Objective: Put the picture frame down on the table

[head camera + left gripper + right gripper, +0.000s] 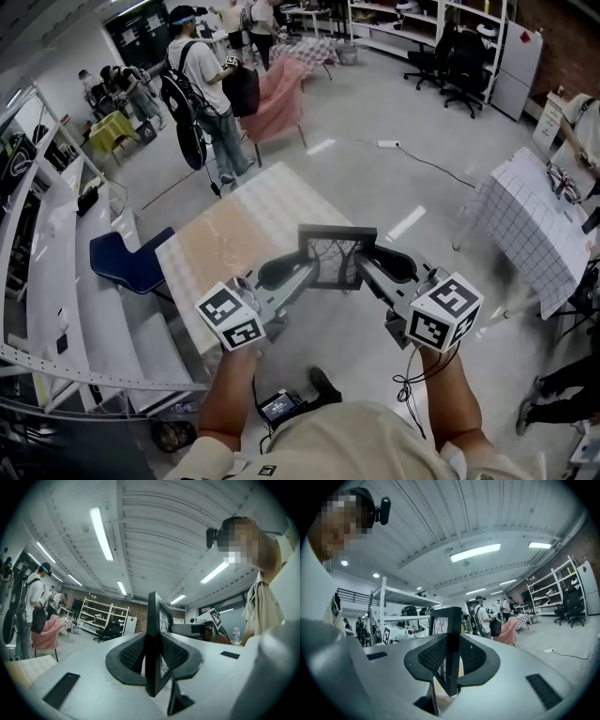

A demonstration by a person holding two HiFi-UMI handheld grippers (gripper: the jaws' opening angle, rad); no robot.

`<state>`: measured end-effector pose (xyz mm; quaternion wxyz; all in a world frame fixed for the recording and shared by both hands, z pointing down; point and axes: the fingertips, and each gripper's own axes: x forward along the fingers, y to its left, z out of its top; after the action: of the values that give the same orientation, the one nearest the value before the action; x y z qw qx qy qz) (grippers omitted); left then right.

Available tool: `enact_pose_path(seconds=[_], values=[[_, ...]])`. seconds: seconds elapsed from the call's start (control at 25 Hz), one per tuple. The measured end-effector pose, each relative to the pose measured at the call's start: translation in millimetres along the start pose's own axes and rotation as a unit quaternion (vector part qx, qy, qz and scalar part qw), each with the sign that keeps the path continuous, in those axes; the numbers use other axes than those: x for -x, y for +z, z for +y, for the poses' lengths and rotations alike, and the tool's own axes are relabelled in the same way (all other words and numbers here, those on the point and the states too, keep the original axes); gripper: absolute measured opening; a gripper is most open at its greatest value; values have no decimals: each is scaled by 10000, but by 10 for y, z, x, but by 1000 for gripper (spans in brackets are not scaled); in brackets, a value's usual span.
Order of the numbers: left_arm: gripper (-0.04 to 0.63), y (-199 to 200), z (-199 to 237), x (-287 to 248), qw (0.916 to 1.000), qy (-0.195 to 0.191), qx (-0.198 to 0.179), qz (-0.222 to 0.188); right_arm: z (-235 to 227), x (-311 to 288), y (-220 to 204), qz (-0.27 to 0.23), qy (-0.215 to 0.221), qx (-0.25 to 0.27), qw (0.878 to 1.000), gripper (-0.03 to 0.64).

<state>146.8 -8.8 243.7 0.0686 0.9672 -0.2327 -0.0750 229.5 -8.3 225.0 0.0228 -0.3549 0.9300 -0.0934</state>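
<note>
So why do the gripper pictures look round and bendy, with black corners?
Left gripper view: the wide lens curves the ceiling, corners black. Right gripper view: same bulge; the close picture frame looks big. Head view: milder bend.

Grey floor [375, 178], shelves [389, 42] w/ ofc chairs [461, 58], striplights [101, 534].

Left: the grey two-jaw left gripper [314, 272] has its jaws closed on a black rectangular picture frame [336, 251], whose edge stands between the fingers.
Right: the grey right gripper [361, 269] clamps the opposite edge.
Arms: the bare left forearm [228, 398] and right forearm [457, 394] reach forward.
</note>
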Motion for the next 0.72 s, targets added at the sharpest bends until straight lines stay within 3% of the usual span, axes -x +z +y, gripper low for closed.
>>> enact_pose_path(seconds=[0.32,0.72], values=[[89,160,729,226,9998,138,31,-158,-56,-796,55,108,109,99,9998,78],[90,398,1272,611,9988,282,-56,-389,115,-1499,153,205,247,275,9991,78]])
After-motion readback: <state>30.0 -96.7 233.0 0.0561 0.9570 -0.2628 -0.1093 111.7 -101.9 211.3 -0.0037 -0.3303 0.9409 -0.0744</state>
